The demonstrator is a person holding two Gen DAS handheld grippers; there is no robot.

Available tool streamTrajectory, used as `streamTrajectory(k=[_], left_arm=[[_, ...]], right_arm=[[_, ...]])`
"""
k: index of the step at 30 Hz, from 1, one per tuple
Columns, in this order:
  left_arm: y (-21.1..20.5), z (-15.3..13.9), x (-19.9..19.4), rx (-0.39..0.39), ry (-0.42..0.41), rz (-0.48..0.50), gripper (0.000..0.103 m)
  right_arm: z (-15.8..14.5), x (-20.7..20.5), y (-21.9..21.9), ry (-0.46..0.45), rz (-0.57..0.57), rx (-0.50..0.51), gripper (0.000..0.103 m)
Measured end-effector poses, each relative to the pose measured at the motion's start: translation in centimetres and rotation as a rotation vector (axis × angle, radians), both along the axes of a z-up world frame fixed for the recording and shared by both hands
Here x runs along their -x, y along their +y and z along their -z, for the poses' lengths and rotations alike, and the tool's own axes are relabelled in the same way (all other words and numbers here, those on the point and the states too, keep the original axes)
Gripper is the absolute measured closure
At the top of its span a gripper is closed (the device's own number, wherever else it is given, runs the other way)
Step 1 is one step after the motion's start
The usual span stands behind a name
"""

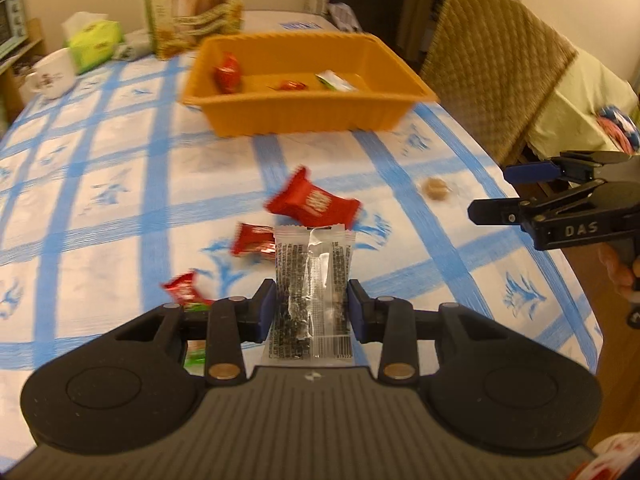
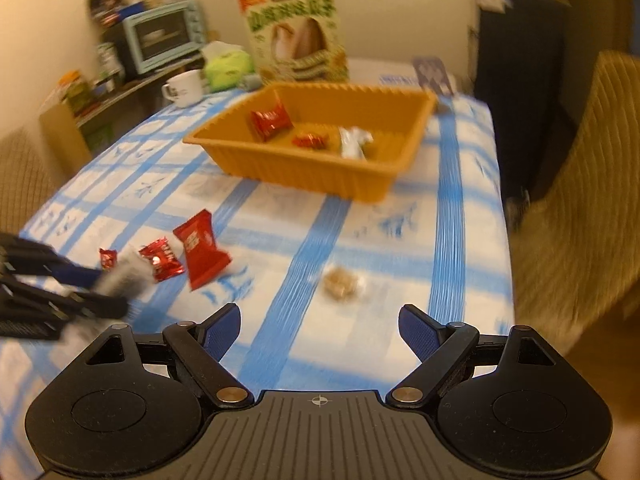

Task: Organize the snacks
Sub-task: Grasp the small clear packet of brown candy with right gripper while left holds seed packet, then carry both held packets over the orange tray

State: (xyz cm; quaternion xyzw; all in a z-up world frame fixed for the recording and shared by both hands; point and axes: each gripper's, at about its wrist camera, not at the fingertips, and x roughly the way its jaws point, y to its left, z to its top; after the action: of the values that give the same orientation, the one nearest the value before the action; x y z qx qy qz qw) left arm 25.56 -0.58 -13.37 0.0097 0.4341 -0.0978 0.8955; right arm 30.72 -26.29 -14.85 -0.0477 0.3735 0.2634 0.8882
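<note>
My left gripper (image 1: 312, 300) is shut on a clear snack packet with dark contents (image 1: 312, 280), held upright above the table. Beneath it lie red snack packets (image 1: 312, 202), one large and two smaller. An orange tray (image 1: 304, 114) stands further back with two red snacks and a white-green packet (image 1: 336, 80) inside. My right gripper (image 2: 320, 324) is open above the cloth, with nothing between its fingers. A small tan sweet in clear wrap (image 2: 340, 282) lies just ahead of it. In the right wrist view the left gripper (image 2: 108, 288) shows at the left edge with the packet.
The table has a blue-checked cloth (image 1: 120, 200). At its far end stand a tall snack box (image 1: 192, 4), a green tissue pack (image 1: 94, 38) and a white mug (image 1: 54, 74). A wicker chair (image 1: 492, 60) stands at the right edge. A toaster oven (image 2: 164, 36) sits on a shelf.
</note>
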Motion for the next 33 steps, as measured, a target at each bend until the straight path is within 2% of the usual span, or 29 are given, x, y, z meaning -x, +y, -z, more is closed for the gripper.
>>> streamTrajectory(k=[1,5,7,9,23,26,30,33], left_arm=[[0.5,-0.2,0.0,0.003,-0.003,-0.020,0.069],[2.1,-0.9,0.2,0.002,-0.014,-0.090,0.069],[2.7,-1.1,0.3,0.005,-0.017,-0.114,0.069],[3.2,-1.3,0.4,0.004,-0.017,-0.136,0.069],[4.4,-1.4,1.1,-0.015,-0.004,-0.213,0.069],[4.5,-1.6,1.2,-0.018,-0.005,-0.218,0.069],[4.6,-1.6,1.4,-0.021,-0.004,-0.228,0.069],[4.7,-1.7,1.5,-0.021,-0.005,-0.235,0.069]], right_arm=[[0.2,-0.5,0.1,-0.007,-0.030,0.017,0.032],[1.1,-2.2,0.3,-0.030,-0.110,0.072,0.038],[1.7,-3.2,0.4,-0.024,-0.140,0.092,0.049],[2.3,-3.9,0.5,-0.013,-0.161,0.107,0.053],[3.6,-5.6,1.7,0.000,-0.298,0.156,0.066],[3.6,-5.7,1.8,0.001,-0.312,0.153,0.070],[3.6,-5.6,2.1,0.005,-0.327,0.154,0.080],[3.6,-5.4,2.3,0.000,-0.319,0.162,0.081]])
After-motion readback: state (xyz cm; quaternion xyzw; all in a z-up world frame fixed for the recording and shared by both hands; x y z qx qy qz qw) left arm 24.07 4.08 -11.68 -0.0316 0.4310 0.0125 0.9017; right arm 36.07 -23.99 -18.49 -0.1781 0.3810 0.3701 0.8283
